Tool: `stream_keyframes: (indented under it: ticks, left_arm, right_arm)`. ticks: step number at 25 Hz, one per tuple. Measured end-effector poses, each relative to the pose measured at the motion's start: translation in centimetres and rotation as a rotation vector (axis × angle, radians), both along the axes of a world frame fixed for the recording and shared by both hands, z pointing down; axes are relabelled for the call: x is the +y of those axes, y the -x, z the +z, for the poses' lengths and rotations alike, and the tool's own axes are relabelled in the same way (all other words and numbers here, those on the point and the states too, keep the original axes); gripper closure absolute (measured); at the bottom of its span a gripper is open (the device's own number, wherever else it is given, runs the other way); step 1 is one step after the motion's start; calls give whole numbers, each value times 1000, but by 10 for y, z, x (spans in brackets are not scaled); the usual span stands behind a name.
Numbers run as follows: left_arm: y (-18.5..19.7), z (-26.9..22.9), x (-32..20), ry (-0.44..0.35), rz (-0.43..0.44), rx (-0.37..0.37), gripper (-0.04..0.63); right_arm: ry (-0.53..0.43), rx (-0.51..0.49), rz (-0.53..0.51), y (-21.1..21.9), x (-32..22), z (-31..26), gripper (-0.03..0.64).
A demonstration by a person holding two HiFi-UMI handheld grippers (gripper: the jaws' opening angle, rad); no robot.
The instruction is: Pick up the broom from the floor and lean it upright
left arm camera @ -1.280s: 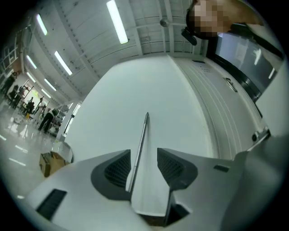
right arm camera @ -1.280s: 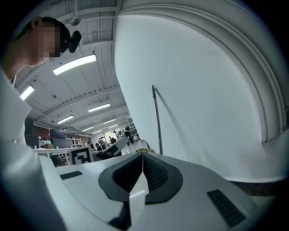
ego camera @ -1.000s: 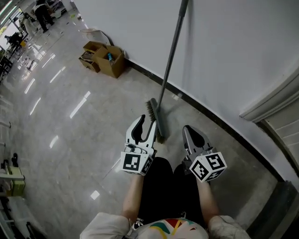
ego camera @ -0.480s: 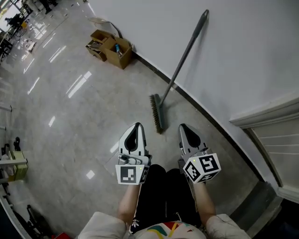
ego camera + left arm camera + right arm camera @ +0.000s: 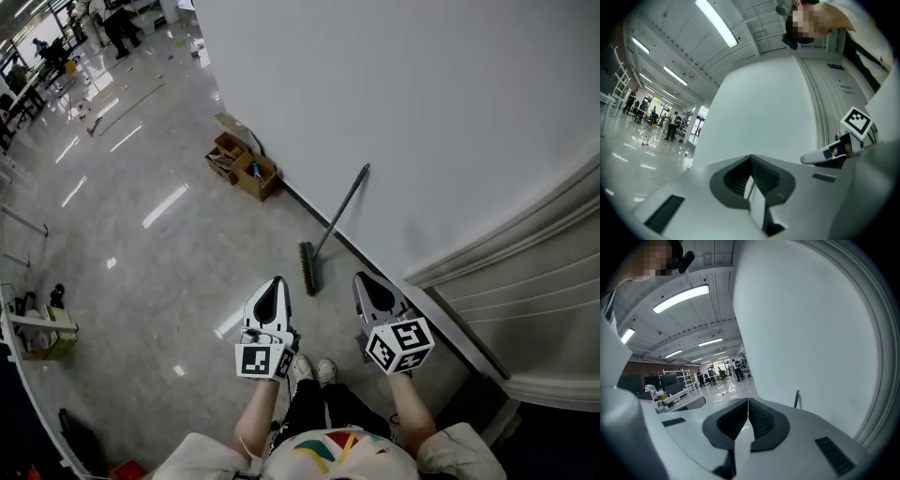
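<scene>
Nearest the body, above the shoes point(image 5: 311, 371), both grippers are hanging side by side with nothing in them.
- Left gripper point(image 5: 275, 284): jaws are pressing fully together. Its own view point(image 5: 750, 158) is showing pad against pad, nothing between.
- Right gripper point(image 5: 362, 280): jaws are likewise meeting along one seam point(image 5: 748, 401) and are empty.

Just beyond the grippers, and apart from both, the broom point(image 5: 329, 230) is standing on the floor point(image 5: 169, 281) near the foot of the wall point(image 5: 422, 112). Neither gripper is touching it.

Progress, as judged:
- Pick-up and lean are looking done. The brush head is bearing on the floor and the handle tip is resting against the wall.
- Nothing obvious is remaining, except perhaps checking that it is not sliding; the lean is looking fairly slanted rather than steep.

Axis: the long axis is running from the head, low and nearer the person, up and away to the handle tip at the wall. That reads as rising to the right in the head view. The handle tip is also peeking over the right gripper's body point(image 5: 797, 399).

Farther along the wall, an open box point(image 5: 246, 169) is sitting on the floor. People are standing at the far end of the hall point(image 5: 120, 26).
</scene>
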State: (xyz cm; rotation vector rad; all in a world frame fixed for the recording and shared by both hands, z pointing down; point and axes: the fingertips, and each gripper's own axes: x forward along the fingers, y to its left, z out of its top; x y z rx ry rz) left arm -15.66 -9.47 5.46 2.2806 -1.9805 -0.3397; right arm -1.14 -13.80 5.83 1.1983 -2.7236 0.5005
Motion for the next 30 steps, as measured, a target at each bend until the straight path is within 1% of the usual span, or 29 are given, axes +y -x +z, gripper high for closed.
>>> stream_keyframes:
  ticks: [3,6,10,13,17,22,26,30]
  left_arm:
    - [-10,-45,37,28,-14,-53,551]
    - [-22,-69,65,40,-12,-95,551]
    - [-43,-69,76,46,-5,-151,551]
    - [-51,-55,84,59,-10,-163,551]
    - [-47,-46,91,66,-32,-134,551]
    - [-38,-64,77,22,-45,-157,551]
    - [-39,-69,69,18,-26,-215,551]
    - [-27,-70,65,28,-54,-205,551]
  right_arm:
    - [-55,18,-1,-23,37,-60,603]
    - [-78,6,4,-45,63,-83,603]
    - [-79,-3,-14,-57,68,-75,603]
    - [-63,-16,-31,-52,75,-60,603]
    - [-59,-9,-70,-37,87,-57,603]
    - [-82,-11,-84,-25,79,-61,603]
    - [-79,-25,-84,-18,71,-58,603]
    - [-76,-31,-93,-12,69,-61,603]
